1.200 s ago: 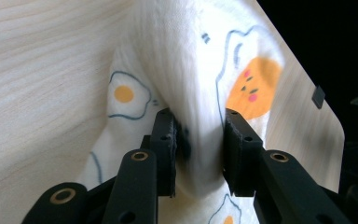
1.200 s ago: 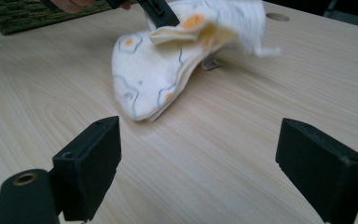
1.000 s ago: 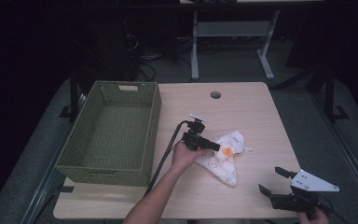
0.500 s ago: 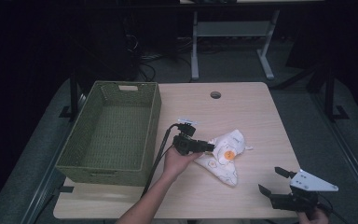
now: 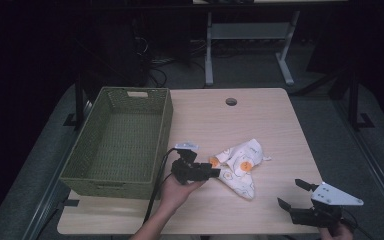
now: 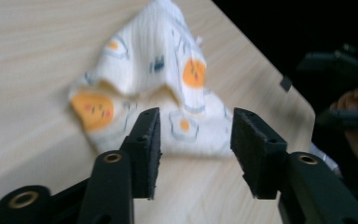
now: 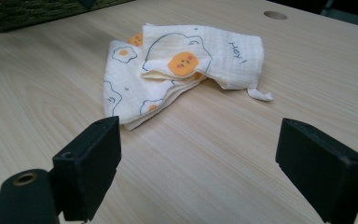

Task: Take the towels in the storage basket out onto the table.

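A white cloth [image 5: 241, 168] printed with fried eggs lies crumpled and partly folded on the wooden table [image 5: 260, 125]. My left gripper [image 5: 216, 173] is held level at the cloth's left edge, pointing right at it. Its jaws have just been opening, and in the left gripper view [image 6: 196, 116] they stand apart with the cloth [image 6: 168, 88] just beyond the tips and nothing pressed between the pads. My right gripper [image 5: 291, 193] hovers open at the front right corner, well short of the cloth [image 7: 182, 65], and nothing sits between its wide-apart jaws [image 7: 200, 128].
A green woven basket [image 5: 166, 131] stands along the table's left side with nothing in it; its corner shows in the right gripper view [image 7: 28, 11]. A round cable hole [image 5: 231, 101] sits near the far edge. Dark floor and table legs lie beyond.
My left gripper has drawn back toward the front left, away from the cloth, and its jaws have opened. The cloth stays on the table. The right gripper has not moved.
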`<state>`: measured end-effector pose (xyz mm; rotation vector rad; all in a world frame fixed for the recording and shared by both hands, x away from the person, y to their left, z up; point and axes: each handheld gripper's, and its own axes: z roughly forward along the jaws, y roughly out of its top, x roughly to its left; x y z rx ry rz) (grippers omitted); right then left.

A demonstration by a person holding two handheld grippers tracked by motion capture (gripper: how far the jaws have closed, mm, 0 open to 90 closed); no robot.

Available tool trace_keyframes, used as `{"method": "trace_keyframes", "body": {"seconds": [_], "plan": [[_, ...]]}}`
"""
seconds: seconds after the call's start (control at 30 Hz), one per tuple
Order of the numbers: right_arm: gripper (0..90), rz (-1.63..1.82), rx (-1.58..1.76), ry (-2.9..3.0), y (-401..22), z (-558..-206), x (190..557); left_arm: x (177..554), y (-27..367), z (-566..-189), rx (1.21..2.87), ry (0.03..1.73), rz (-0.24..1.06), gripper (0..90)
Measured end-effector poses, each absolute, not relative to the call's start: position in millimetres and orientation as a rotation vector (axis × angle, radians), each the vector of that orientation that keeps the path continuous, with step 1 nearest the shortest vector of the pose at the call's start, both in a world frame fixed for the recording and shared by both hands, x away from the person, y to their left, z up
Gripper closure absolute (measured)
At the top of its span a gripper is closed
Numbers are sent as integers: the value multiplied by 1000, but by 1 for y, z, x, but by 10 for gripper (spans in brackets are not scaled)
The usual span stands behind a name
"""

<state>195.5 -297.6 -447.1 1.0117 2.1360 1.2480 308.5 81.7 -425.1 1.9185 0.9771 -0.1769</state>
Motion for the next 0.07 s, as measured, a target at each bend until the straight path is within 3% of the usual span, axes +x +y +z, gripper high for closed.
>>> {"method": "trace_keyframes", "body": {"seconds": [0.07], "plan": [[138, 1244, 1012, 2140, -297, -448, 196, 300, 88, -427, 1896, 971, -193, 500]]}}
